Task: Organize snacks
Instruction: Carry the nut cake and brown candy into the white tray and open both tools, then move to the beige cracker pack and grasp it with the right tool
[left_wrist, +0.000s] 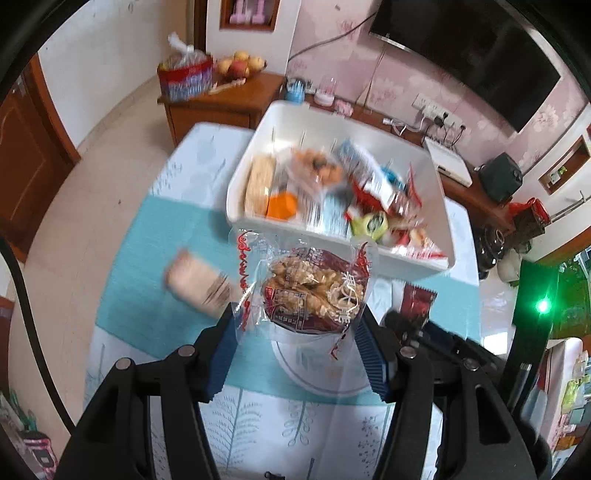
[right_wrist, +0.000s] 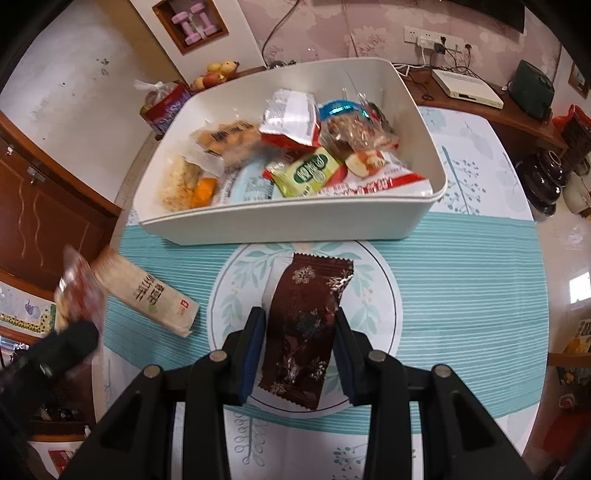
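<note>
In the white bin (right_wrist: 280, 221), mixed snack packets (right_wrist: 306, 173); each tool gripping a packet.

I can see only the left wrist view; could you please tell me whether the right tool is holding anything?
Observer: Yes, the right tool is shut on a dark brown packet printed with snowflakes.
Operator: Thank you. My left tool holds a clear snack bag, and the long packet beside it is blurred for me. How does it lie?
Observer: The long beige packet lies flat on the striped cloth, printed face up, clear of the white bin.
Operator: And the green item in the bin?
Observer: The green packet rests on top of the pile, near the front wall.
</note>
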